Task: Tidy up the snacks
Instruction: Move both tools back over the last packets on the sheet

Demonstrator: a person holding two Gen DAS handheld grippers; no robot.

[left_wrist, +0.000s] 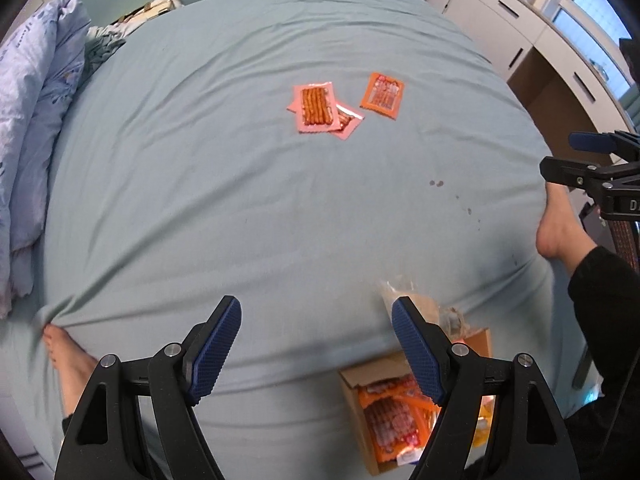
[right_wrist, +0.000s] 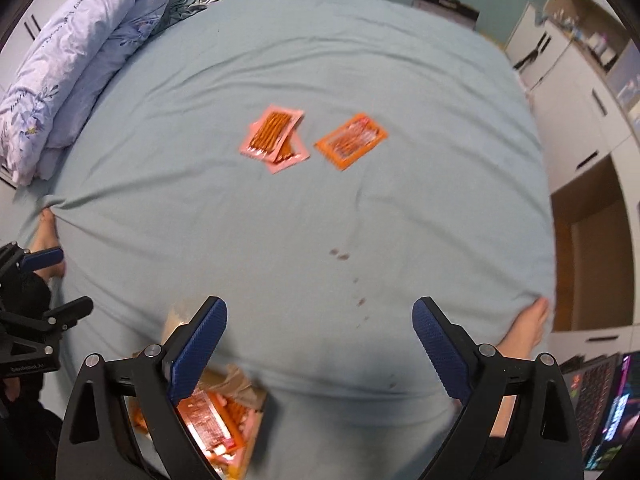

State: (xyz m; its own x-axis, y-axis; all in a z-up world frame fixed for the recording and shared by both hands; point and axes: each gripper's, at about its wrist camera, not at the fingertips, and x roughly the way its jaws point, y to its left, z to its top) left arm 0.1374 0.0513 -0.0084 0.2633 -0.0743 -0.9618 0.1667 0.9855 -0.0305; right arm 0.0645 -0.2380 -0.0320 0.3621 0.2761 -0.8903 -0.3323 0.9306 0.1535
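Pale blue bedsheet fills both views. In the left wrist view, pink see-through snack packets lie overlapped at upper centre, an orange foil packet just right of them, a brown cardboard box of packets at lower right. Left gripper and right gripper both gape wide, empty. Best approach: descend squarely over one packet, pinching its edge.

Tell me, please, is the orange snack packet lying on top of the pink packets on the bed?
No, the orange snack packet lies flat on the bedsheet beside the pink packets, with bare sheet between them.
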